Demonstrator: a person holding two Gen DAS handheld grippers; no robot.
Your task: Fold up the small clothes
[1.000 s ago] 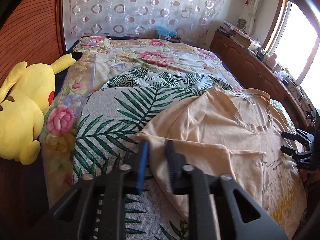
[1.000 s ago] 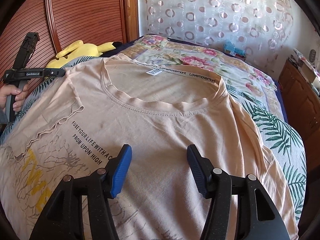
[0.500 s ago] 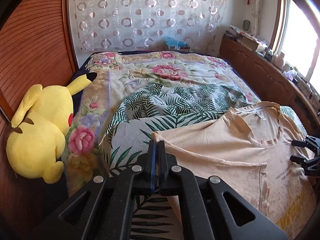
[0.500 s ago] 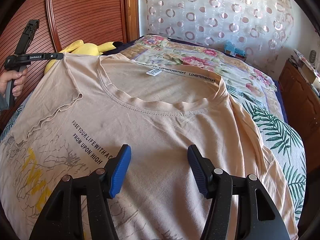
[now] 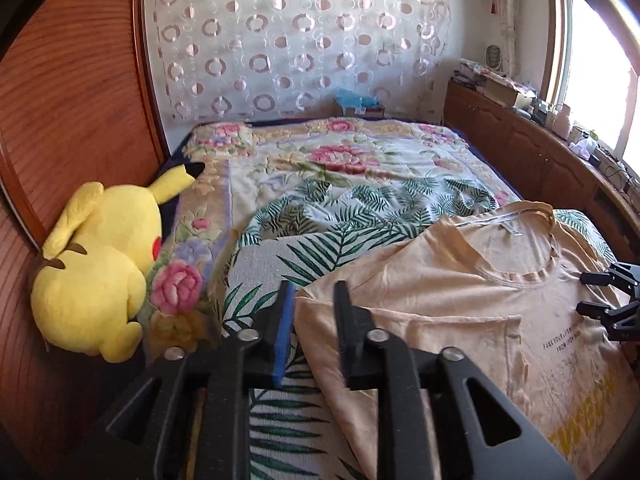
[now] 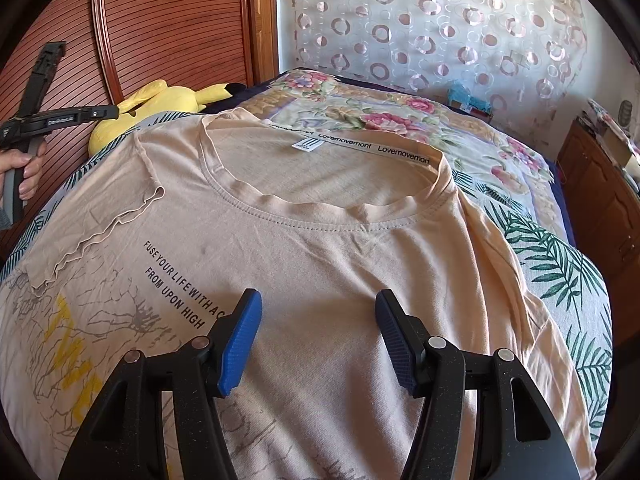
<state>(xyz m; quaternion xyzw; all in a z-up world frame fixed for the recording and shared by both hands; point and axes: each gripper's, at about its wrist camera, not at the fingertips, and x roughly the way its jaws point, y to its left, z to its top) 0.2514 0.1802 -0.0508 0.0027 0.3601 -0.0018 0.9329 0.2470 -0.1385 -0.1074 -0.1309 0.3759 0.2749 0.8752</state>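
A peach T-shirt (image 5: 440, 292) with black lettering and a yellow print lies face up on the bed, one sleeve folded over its chest (image 6: 320, 248). My left gripper (image 5: 314, 300) hovers over the shirt's folded shoulder corner. Its jaws are opening, and the cloth lies loose below the gap, with no pad pressing on it. In the right wrist view the left gripper (image 6: 60, 116) sits at the far left, held by a hand (image 6: 20, 168). My right gripper (image 6: 318, 312) stands open just above the chest, below the neckline; it also shows at the left wrist view's right edge (image 5: 604, 292).
The shirt rests on a leaf-print blanket (image 5: 280, 264) over a floral bedspread (image 5: 340, 160). A yellow plush toy (image 5: 96, 272) leans against the wooden panel on the left. A wooden cabinet (image 5: 540, 160) with clutter runs along the right under the window.
The left gripper closed on the shirt's shoulder edge and lifted it; now its jaws have parted, the edge lies flat on the bed, and the gripper has risen. The right gripper has not moved.
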